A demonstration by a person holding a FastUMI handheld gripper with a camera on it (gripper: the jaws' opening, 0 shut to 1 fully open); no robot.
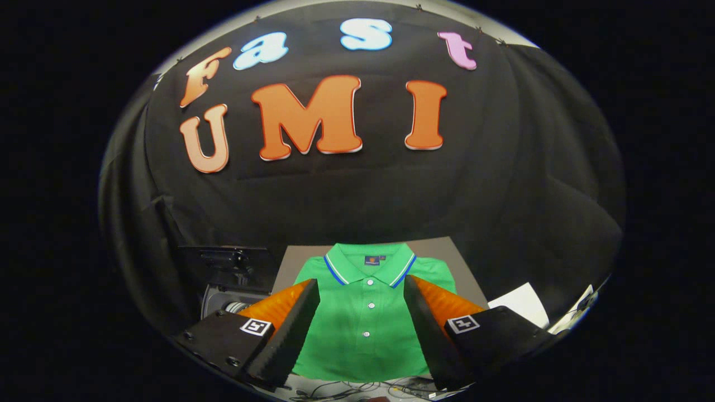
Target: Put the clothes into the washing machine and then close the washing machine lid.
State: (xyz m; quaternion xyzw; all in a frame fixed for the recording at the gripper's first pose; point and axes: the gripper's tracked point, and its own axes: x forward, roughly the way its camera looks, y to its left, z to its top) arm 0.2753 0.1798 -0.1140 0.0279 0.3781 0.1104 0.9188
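Gripper (pixel 362 287) fingers spread wide, holding nothing, hover above a folded green polo shirt (pixel 366 318) that lies flat on a grey table (pixel 441 254), collar away from the fingers, buttons showing between them. Dark equipment (pixel 229 279) stands beside the table, beyond one finger.

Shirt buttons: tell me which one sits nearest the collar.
The top button, just below the collar; the other two run lower, between the open hand-held gripper fingers.

Green polo shirt (pixel 366 318), blue-white striped collar; grey table (pixel 447 251).
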